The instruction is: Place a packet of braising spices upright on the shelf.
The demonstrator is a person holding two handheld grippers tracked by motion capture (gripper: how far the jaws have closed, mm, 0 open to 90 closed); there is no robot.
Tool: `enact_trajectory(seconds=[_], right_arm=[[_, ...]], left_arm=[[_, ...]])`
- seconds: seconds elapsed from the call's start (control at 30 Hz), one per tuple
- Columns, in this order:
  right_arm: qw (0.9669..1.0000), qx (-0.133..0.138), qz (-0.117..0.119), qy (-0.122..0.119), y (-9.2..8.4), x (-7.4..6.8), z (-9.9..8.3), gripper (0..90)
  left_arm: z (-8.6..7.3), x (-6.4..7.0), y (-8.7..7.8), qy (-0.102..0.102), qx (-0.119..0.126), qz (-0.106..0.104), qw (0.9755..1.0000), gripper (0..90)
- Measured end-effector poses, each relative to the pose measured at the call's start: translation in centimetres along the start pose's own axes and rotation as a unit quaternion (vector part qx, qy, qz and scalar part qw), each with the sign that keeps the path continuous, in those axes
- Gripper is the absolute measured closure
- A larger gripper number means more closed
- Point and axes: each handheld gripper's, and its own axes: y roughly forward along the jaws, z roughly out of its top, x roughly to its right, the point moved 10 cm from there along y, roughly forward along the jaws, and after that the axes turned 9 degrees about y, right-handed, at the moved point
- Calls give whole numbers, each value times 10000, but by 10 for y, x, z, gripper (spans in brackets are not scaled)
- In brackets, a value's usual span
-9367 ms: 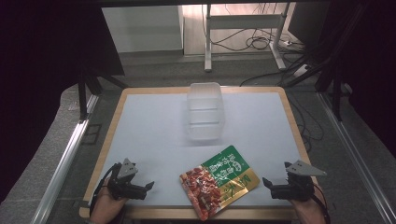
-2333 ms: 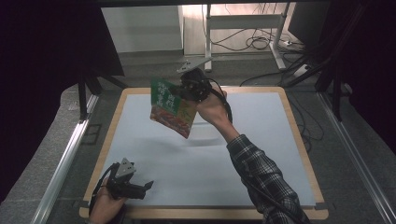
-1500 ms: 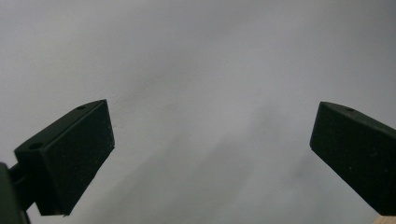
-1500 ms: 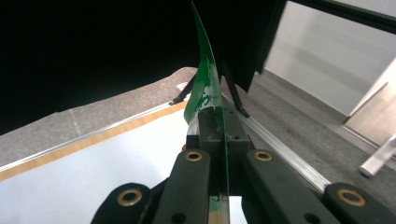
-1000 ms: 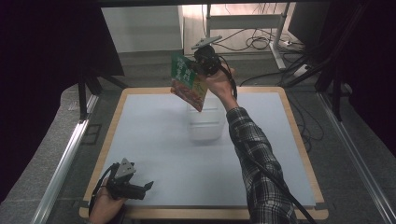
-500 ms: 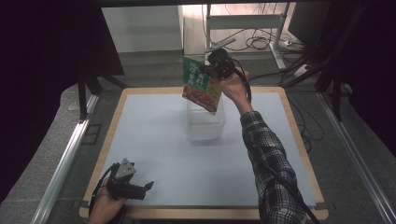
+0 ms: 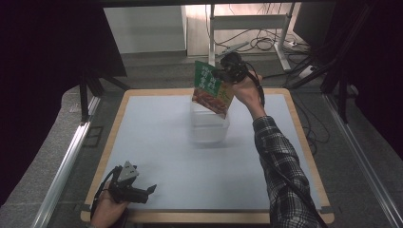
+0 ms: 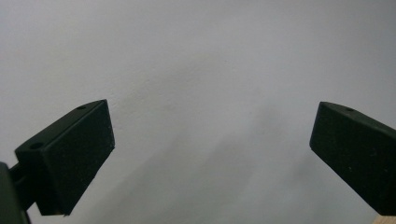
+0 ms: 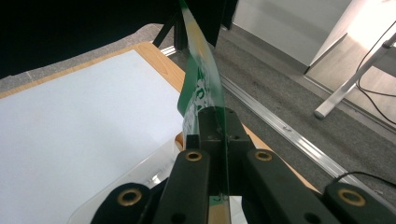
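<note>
Green and red, the snack pouch (image 7: 210, 88) hangs from the right tongs (image 7: 227, 72) above the far middle of the surface (image 7: 157, 142); its long axis runs downward with a slight tilt, the green top clamped and the red lower edge just over the clear plastic container (image 7: 209, 124). From the right gripper view the jaws are pressed together on the pouch's (image 9: 201, 93) upper edge, the film standing edge-on between them, with the container's (image 9: 135, 179) rim showing below and beside them.

The relation that matters: the pouch sits almost directly above the container's mouth, a little toward its far right corner, so the opening lies straight down from the right tongs and slightly toward the person; I judge that lowering the pouch bottom-first, nudged a touch nearer, would feed it in, though its length may call for tipping it flatter.

The left tongs (image 7: 145, 192) rest at the near left corner of the surface, well apart from the container; their jaws are spread with nothing between them, only bare surface (image 8: 196, 70) ahead; the right hand (image 7: 244, 90) is far nearer to the work.
</note>
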Motion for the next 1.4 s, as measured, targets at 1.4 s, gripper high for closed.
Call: enact_trajectory(seconds=[1.4], right_arm=[[9993,-234,-222,-211,54,-14,0,640]], left_arm=[[0,0,-1,46,-8,-32,10000,2]])
